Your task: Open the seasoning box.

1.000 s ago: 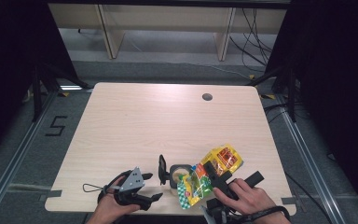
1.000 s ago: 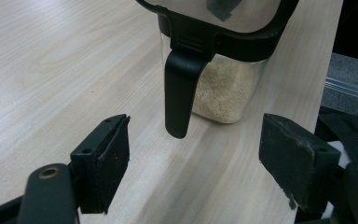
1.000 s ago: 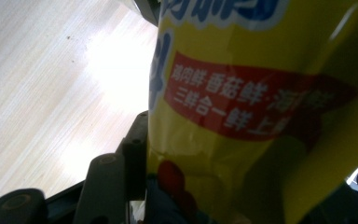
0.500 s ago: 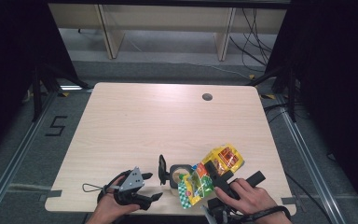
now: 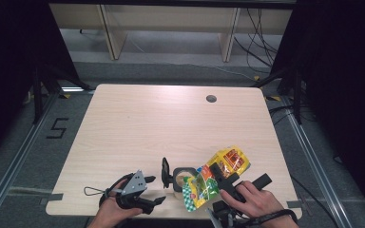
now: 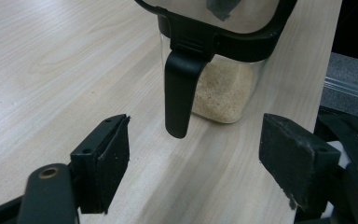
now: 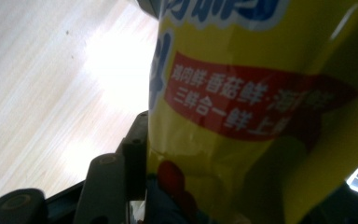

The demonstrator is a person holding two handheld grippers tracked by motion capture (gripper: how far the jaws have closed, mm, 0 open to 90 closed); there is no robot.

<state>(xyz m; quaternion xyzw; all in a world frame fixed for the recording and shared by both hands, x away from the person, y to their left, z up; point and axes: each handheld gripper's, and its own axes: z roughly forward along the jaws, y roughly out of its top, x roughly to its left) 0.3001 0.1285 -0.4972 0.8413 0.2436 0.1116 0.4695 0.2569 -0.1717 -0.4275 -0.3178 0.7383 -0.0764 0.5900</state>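
The right gripper (image 5: 221,176) stays clamped on the yellow seasoning bag (image 5: 218,176), tipped as before over the open clear container (image 5: 182,176) near the table's (image 5: 171,118) front edge, suggesting pouring continues, while the left gripper (image 6: 205,161) waits open at its handle (image 6: 181,93).

Almost nothing differs between the earlier high views and this one. The right gripper (image 5: 221,173) and the yellow seasoning bag (image 5: 229,160) clamped in it sit in the same spot at the same tilt over the clear container (image 5: 183,175). The left gripper (image 5: 154,190) has not shifted on the surface (image 5: 171,123), and its jaws are as wide as before. Any change in the bag's crumpled green end is too small to tell.
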